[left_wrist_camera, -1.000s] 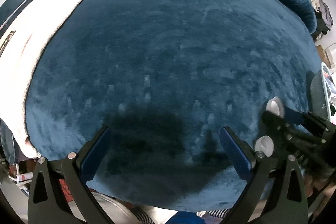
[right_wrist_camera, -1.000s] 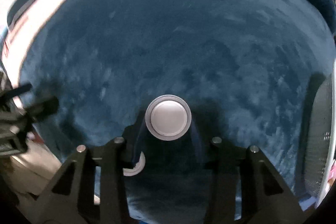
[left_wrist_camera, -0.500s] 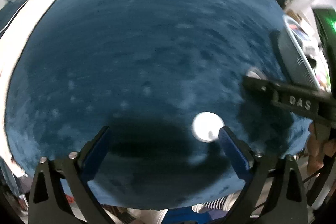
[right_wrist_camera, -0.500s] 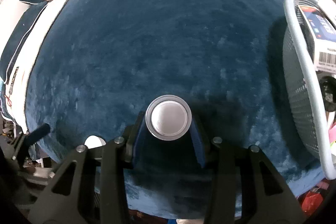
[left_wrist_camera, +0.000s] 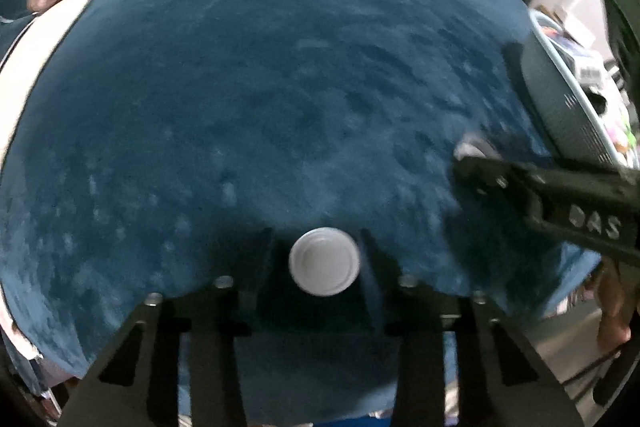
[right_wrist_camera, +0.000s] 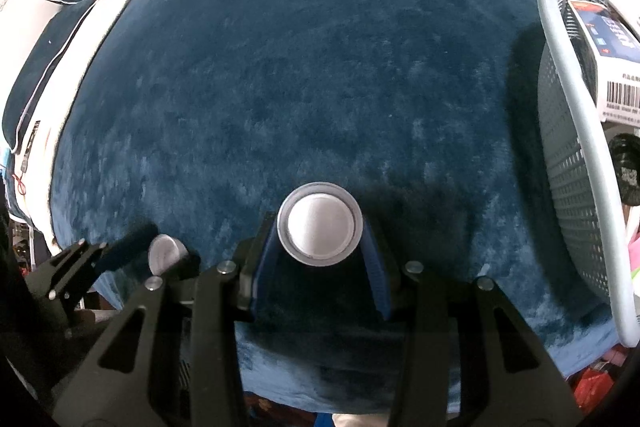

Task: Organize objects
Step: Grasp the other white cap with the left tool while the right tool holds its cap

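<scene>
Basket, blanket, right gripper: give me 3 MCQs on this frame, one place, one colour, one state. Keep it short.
1. Where does the basket sit in the right wrist view?
A. right edge
B. left edge
C. centre

2. What colour is the blanket?
A. red
B. dark blue
C. yellow

3. What is between the fingers of the right gripper?
A. nothing
B. a book
C. a white-capped bottle

Answers: 1 A, its pale mesh wall runs down the right side. 2 B, plush dark blue fills the view. 3 C, the round white cap sits between the blue pads.
</scene>
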Tool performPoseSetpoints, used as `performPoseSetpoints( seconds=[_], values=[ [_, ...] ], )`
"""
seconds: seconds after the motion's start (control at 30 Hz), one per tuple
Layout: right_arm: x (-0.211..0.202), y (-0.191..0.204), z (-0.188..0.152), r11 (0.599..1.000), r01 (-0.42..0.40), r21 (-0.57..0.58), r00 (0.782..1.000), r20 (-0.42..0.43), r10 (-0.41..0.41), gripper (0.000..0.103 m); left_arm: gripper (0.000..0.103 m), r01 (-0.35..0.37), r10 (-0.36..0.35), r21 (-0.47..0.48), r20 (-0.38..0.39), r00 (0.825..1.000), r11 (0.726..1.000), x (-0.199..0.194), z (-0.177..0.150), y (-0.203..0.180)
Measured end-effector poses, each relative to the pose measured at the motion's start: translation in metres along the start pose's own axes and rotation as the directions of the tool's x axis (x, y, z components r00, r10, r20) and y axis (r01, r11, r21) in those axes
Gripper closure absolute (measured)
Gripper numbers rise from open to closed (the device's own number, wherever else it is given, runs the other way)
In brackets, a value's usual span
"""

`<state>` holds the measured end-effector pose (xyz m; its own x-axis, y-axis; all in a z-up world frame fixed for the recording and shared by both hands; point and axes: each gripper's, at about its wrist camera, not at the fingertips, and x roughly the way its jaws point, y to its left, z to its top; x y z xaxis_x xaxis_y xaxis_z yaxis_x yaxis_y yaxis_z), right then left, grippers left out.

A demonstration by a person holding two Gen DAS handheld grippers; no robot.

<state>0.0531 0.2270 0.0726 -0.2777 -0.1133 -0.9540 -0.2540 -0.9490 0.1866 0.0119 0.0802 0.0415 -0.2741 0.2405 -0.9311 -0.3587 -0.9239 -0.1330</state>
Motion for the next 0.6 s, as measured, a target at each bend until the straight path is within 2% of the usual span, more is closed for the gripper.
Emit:
performPoseSetpoints(
  seconds=[0.13,0.2,0.23,0.37,0.4,0.53,0.6],
  values=[
    [-0.001,-0.001,-0.002,1.0,-0.005,-0.001,1.0,0.002,0.005,0.056,0.064,0.028,-0.028,-0.038,0.007,1.0,0.999,-0.003,0.004,0.008],
    [-0.001,0.0,-0.003,1.0,0.003,-0.01,1.0,0.005,-0.003,0.053,0.053,0.031,-0.031,-0.037,0.002,1.0,0.999,-0.002,0.005,0.006],
    [-0.001,0.001,-0.004,1.0,0.013,-0.017,1.0,0.006,-0.012,0.052,0.043,0.033,-0.033,-0.037,0.0,0.999,0.999,-0.005,0.001,0.009],
    [0.0,0.005,-0.007,0.998,0.043,-0.048,0.999,0.004,-0.043,0.05,0.042,0.022,-0.023,-0.034,-0.005,1.0,0.999,-0.005,-0.004,0.004],
    [0.001,0.006,-0.008,0.997,0.047,-0.053,0.999,0.003,-0.047,0.05,0.042,0.02,-0.021,-0.035,-0.005,1.0,0.999,-0.002,-0.002,0.003],
    [0.006,0.005,-0.008,0.997,0.055,-0.062,0.998,-0.006,-0.055,0.05,0.07,-0.003,0.002,-0.053,-0.004,1.0,0.999,-0.001,-0.005,0.01],
    [0.007,0.006,-0.009,0.995,0.059,-0.077,0.998,-0.009,-0.059,0.051,0.071,0.0,0.0,-0.067,-0.003,1.0,0.998,-0.004,-0.005,0.014]
  ],
)
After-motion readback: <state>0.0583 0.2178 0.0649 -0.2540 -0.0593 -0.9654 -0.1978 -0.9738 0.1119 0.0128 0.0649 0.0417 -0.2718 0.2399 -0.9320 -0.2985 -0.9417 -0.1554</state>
